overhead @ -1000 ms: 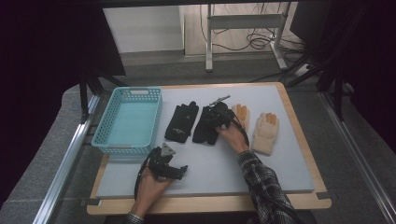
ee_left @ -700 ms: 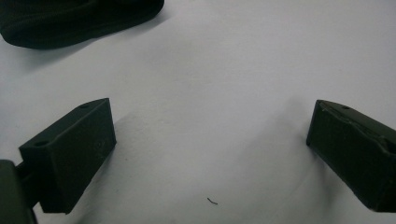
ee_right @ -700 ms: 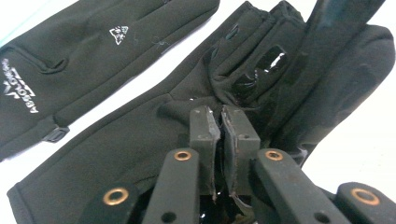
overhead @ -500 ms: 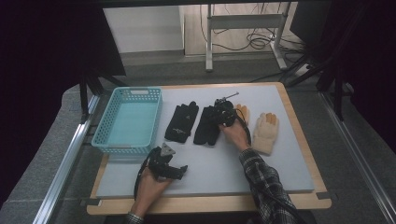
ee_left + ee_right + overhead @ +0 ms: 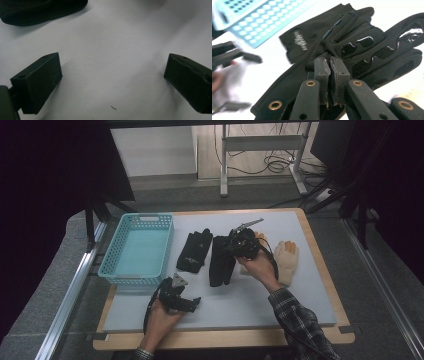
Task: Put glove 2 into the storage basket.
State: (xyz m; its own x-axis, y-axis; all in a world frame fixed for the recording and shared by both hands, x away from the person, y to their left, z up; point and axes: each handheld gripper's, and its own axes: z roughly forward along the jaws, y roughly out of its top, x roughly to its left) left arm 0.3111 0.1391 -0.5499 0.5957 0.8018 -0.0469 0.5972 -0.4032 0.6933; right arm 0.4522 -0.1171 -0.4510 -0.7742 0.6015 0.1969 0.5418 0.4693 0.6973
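Observation:
A black glove (image 5: 221, 262) lies in the middle of the white table. My right gripper (image 5: 232, 247) is over its finger end. In the right gripper view the right gripper (image 5: 329, 61) is shut on a fold of this black glove (image 5: 372, 52). A second black glove (image 5: 195, 251) lies flat to its left, and appears as the second black glove (image 5: 304, 42) beyond the jaws. My left gripper (image 5: 194, 303) rests near the front edge; the left gripper (image 5: 112, 67) is wide open over bare table. A black glove's edge (image 5: 37, 10) shows at the top left.
A teal basket (image 5: 137, 250) stands at the left of the table (image 5: 280, 305), its corner the teal basket (image 5: 262, 17). A tan glove (image 5: 287, 260) lies right of my right hand, and another tan glove (image 5: 260, 237) peeks out behind the gripper. Table edges run close in front.
My right gripper has shifted slightly to the right over the black glove's finger end. The left gripper has stayed in place.

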